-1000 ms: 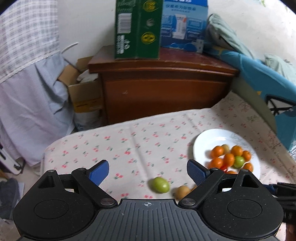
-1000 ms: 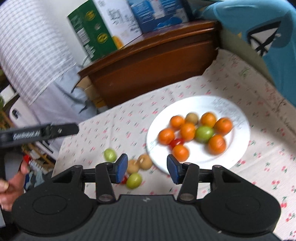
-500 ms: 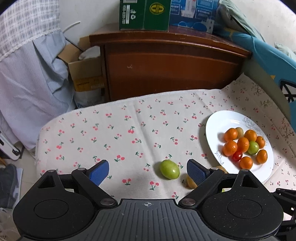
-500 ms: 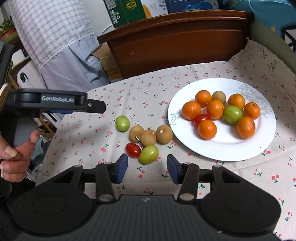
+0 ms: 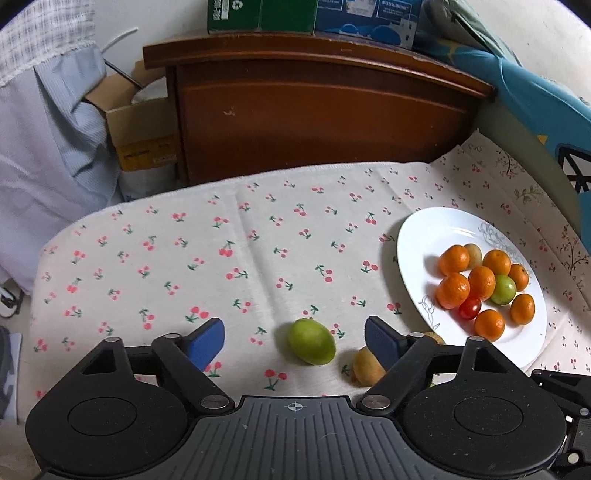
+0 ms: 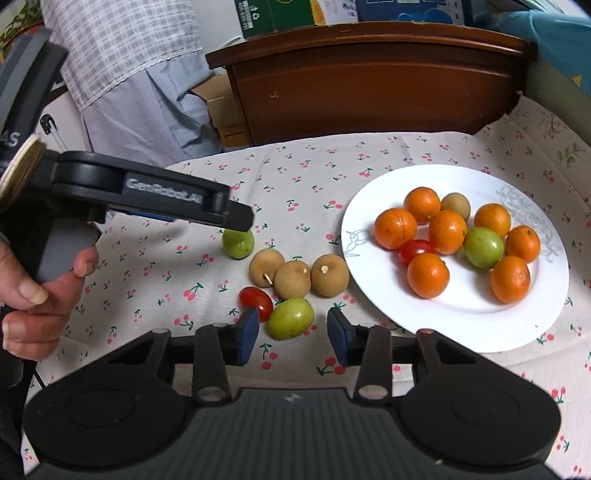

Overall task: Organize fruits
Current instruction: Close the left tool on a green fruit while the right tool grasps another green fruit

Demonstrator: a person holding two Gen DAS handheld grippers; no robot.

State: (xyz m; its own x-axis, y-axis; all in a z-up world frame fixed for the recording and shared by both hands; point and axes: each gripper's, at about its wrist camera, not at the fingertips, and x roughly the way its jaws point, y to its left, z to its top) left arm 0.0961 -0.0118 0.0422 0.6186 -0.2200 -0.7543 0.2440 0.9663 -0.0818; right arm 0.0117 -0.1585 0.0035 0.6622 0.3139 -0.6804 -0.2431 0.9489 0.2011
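A white plate (image 6: pixel 458 332) (image 5: pixel 417 236) holds several oranges, a green fruit, a brown longan and a cherry tomato. On the cherry-print cloth lie a green fruit (image 5: pixel 311 341) (image 6: pixel 238 242), three brown longans (image 6: pixel 291 278), a cherry tomato (image 6: pixel 255 299) and a second green fruit (image 6: pixel 290 318). My left gripper (image 5: pixel 294 341) is open and empty, its jaws either side of the first green fruit. My right gripper (image 6: pixel 291 336) is open and empty, just in front of the second green fruit. The left gripper (image 6: pixel 236 218) shows in the right wrist view, above the first green fruit.
A brown wooden cabinet (image 5: pixel 317 118) stands behind the table with a green box (image 5: pixel 258 14) and a blue box (image 5: pixel 365 18) on top. A cardboard box (image 5: pixel 140 136) and hanging cloth (image 5: pixel 48 147) are at the left. A blue object (image 5: pixel 546 110) is at the right.
Both grippers have come lower and closer to the loose fruit. The first green fruit now sits between my left jaws; the second green fruit is now just in front of my right jaws.
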